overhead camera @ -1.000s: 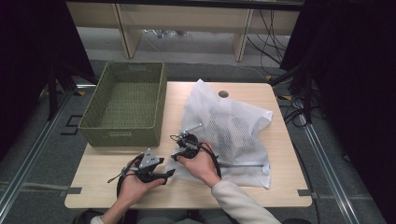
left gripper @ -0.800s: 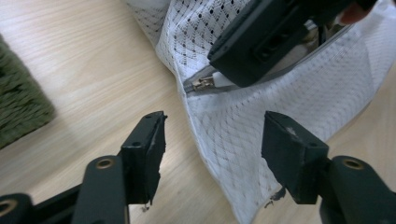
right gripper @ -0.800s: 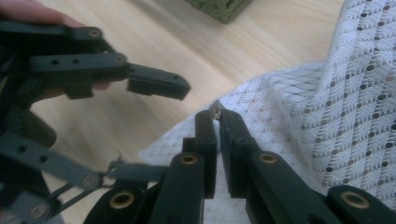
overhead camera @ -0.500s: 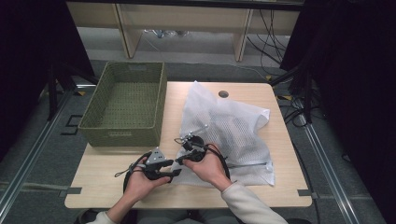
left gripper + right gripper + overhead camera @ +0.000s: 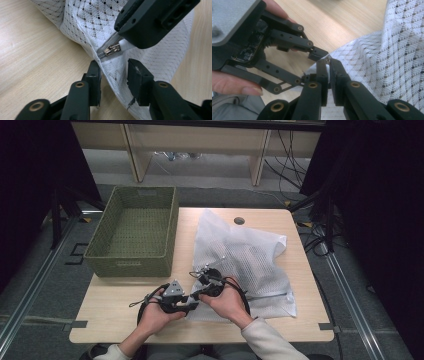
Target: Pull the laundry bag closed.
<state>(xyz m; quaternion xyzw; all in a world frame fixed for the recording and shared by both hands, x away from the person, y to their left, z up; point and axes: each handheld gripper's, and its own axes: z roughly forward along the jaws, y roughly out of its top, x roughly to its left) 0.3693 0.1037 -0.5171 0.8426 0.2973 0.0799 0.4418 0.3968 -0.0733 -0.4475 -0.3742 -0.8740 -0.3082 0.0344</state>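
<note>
A white mesh bag (image 5: 245, 255) lies on the right half of the wooden table (image 5: 115, 315). My right gripper (image 5: 328, 65) is shut on the bag's near-left corner, pinching a white tab beside the metal zipper pull (image 5: 111, 48). One of its fingers (image 5: 150, 22) hangs over the zipper in the left gripper view. My left gripper (image 5: 113, 72) faces it from the left; its jaws have just been closing. The bag's corner edge lies between them, with a gap still showing at the pads. Both grippers (image 5: 192, 300) meet near the table's front edge.
A green woven basket (image 5: 132, 227) stands at the table's back left, with nothing seen inside. A round cable hole (image 5: 239, 220) sits in the tabletop behind the bag. Bare wood (image 5: 100, 300) stretches left of the hands. Cables lie on the floor at the right.
My left hand has slid right up to the bag's corner and its jaws have narrowed around the edge. The right hand has shifted slightly toward it, still gripping the corner.
</note>
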